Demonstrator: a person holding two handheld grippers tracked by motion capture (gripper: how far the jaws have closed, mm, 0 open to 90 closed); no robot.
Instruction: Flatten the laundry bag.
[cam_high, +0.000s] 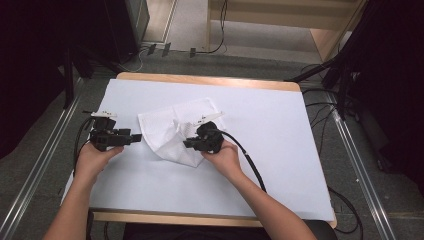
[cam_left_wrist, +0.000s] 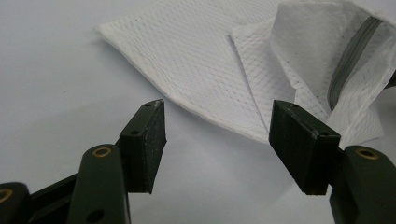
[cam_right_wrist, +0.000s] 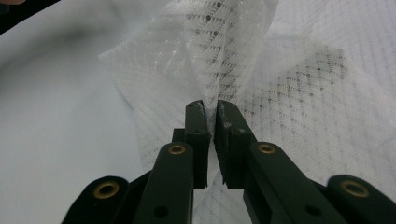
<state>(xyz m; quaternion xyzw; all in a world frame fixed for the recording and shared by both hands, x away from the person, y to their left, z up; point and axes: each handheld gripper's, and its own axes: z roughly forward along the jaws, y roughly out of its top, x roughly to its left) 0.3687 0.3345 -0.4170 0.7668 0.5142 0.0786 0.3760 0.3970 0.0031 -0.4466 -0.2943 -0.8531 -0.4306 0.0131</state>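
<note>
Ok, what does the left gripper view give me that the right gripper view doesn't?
Left gripper view alone: the left gripper open above bare table cover, just short of the mesh bag's edge, plus the bag's grey zipper along a raised fold. Right gripper view alone: the right gripper shut on a lifted fold of the mesh bag, seen close. Both: the white mesh bag on the white table cover.

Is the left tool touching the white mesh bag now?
Apart. In the left gripper view, the open left tool stands short of the white mesh bag, with bare table between.
</note>
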